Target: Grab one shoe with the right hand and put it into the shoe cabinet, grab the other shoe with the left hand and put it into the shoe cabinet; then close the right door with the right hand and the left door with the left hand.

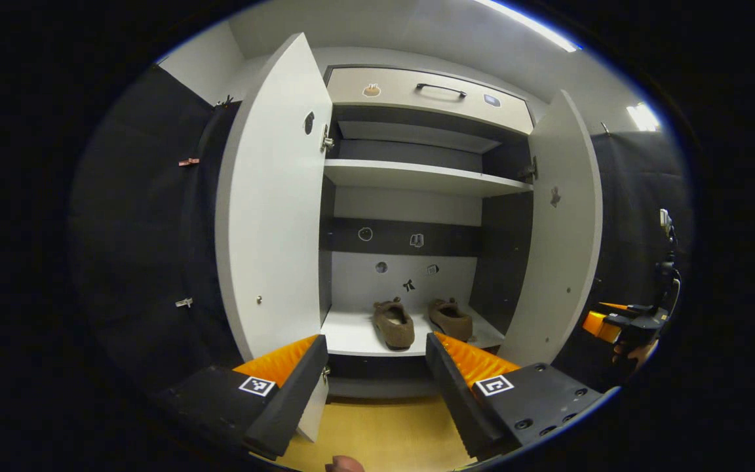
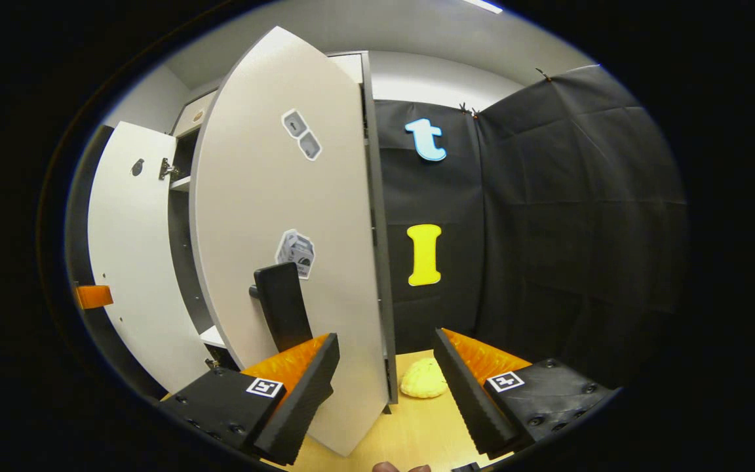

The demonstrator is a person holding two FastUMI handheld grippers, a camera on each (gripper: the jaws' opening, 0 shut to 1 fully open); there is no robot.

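The shoe cabinet (image 1: pixel 410 177) is standing tall and wide open in the left gripper view, a pale, smooth-panelled box with dark inner walls, flat shelves and a drawer front with a dark bar handle at the top. Its left door (image 1: pixel 272 203) and right door (image 1: pixel 564 229) are both swinging outward, each a flat pale slab with small stickers. In the right gripper view the right door (image 2: pixel 286 229) is looming close, its dark handle (image 2: pixel 282 314) projecting just above the near finger.

On the bottom shelf (image 1: pixel 351 331) two brown, fuzzy, slipper-like shoes are lying side by side, toes pointing outward: the left shoe (image 1: pixel 394 323) nearer the front edge, the right shoe (image 1: pixel 451 318) just beside it.

The left gripper (image 1: pixel 376 354) is hovering before the shelf with fingers spread, gripping nothing. The right gripper (image 2: pixel 385 360) is also gaping, its fingers straddling the door's edge without pinching it. A yellow, lumpy object (image 2: pixel 423 379) is sitting on the wooden floor (image 2: pixel 410 426).
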